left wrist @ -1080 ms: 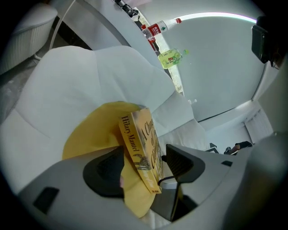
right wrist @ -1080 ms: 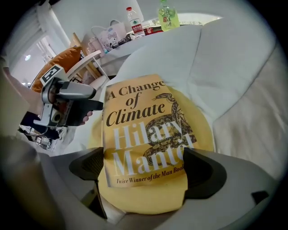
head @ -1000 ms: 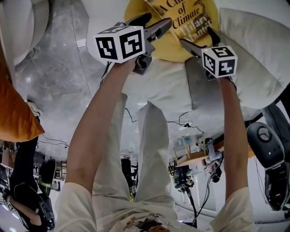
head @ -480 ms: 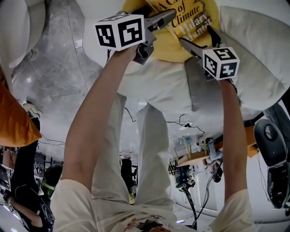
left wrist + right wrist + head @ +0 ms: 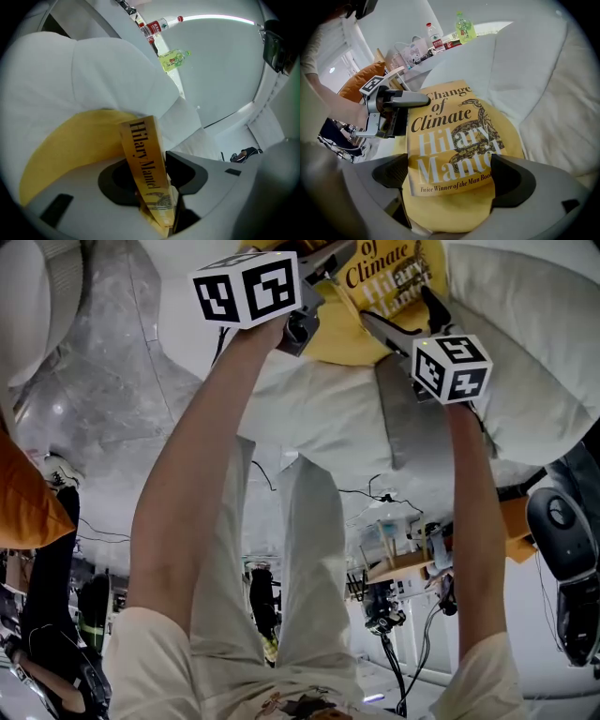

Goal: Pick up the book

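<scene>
Finding: the book (image 5: 450, 140) lies cover-up on a yellow cushion (image 5: 450, 213) among white pillows (image 5: 543, 117). Your left gripper (image 5: 152, 177) has the spine edge between its jaws; they have just been closing and now press on both faces. Your right gripper (image 5: 451, 176) hangs over the book's near edge, jaws wide apart, gripping nothing. Assessment: probably a light paperback, but the glossy cover looks slippery, and the pages will likely flex and fan open if you hold it by a corner. Keep your hold on the spine, mid-length, where it is stiffest; the soft cushion gives no firm backing, so expect some sag on lifting
</scene>
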`<action>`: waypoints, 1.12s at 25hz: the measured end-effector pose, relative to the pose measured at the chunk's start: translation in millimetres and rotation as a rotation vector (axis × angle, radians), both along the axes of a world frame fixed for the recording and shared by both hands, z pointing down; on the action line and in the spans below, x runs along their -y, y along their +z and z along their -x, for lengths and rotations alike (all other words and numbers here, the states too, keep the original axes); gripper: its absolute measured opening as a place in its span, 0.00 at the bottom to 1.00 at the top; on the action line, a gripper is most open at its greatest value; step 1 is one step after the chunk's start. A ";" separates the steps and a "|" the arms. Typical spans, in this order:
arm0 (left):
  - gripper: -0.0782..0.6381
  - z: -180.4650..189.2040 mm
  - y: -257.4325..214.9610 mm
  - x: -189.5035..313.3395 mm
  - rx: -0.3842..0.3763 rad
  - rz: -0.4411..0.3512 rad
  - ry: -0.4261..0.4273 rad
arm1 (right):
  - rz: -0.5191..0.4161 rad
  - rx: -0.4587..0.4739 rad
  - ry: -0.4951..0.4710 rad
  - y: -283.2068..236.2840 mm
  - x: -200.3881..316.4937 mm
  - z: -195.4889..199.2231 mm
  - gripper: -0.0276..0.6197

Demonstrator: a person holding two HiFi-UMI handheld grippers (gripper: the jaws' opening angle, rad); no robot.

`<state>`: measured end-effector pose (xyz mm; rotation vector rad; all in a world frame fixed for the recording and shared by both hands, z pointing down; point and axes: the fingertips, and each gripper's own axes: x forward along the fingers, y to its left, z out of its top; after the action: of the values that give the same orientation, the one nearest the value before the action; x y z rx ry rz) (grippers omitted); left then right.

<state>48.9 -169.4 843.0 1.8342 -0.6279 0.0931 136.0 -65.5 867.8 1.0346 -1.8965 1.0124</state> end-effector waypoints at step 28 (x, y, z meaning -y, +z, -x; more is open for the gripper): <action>0.31 14.3 -46.6 -3.6 0.021 -0.021 -0.007 | -0.014 -0.067 0.013 -55.5 0.7 4.9 0.49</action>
<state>34.6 -165.8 796.4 1.8530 -0.6524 0.1010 131.1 -66.2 812.2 1.0771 -1.8476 0.9614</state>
